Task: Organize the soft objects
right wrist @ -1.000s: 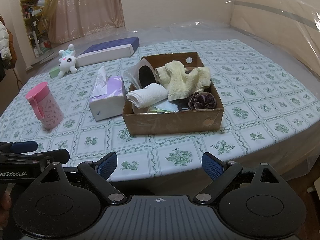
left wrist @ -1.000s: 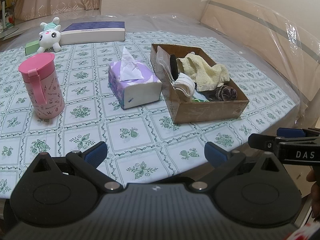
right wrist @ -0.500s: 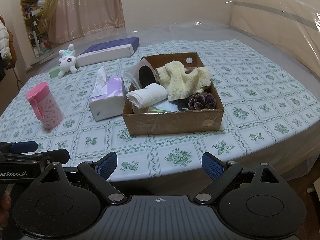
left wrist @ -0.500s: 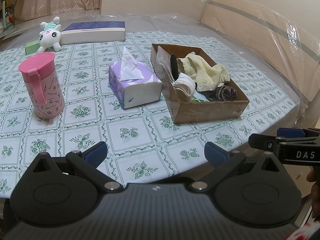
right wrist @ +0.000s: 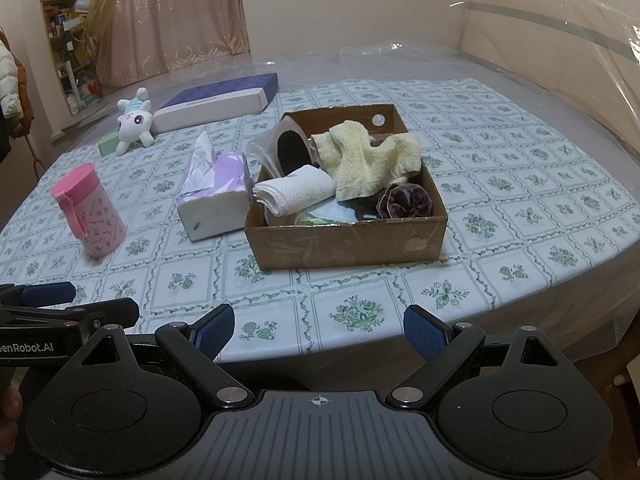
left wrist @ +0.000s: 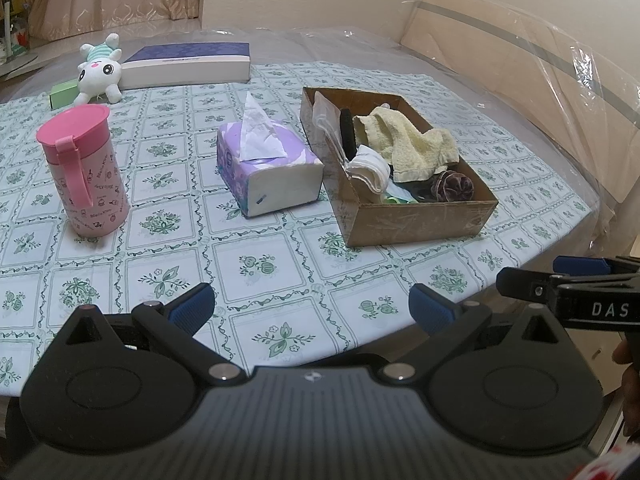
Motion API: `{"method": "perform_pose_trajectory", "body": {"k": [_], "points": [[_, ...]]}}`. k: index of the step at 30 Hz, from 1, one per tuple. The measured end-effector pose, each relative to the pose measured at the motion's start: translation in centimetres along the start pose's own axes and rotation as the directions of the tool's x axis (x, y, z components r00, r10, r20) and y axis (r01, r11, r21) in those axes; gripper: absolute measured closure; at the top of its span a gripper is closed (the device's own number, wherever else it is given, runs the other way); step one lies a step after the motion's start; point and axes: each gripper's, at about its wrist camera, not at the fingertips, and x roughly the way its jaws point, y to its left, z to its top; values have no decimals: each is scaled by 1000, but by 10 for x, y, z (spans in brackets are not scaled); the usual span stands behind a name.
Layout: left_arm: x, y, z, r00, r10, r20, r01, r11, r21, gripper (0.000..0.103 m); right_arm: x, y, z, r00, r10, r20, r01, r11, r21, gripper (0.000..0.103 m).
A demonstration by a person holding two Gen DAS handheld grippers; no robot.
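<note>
Left wrist view: the left tool (left wrist: 311,307) hangs with fingers apart, empty, over the near tabletop (left wrist: 276,280) edge; the brown cardboard box (left wrist: 416,220) holds a pale yellow towel (left wrist: 408,144)

Right wrist view: the right tool (right wrist: 319,328) is spread wide, empty; a folded white cloth (right wrist: 298,192) lies in the box beside a purple tissue pack (right wrist: 218,184)
</note>
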Motion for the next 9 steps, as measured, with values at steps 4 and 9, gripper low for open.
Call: {"method": "perform_pose_trajectory", "body": {"k": [4,9], "points": [[0,2,0,1000,-7,5,7,1000,1,1,0,0,0,1000,0,0,0,1000,0,12],[-1,2,-1,1000,-15,14,15,1000,0,1,-1,-1,0,1000,1,-1,-1,1000,-1,12]]}}
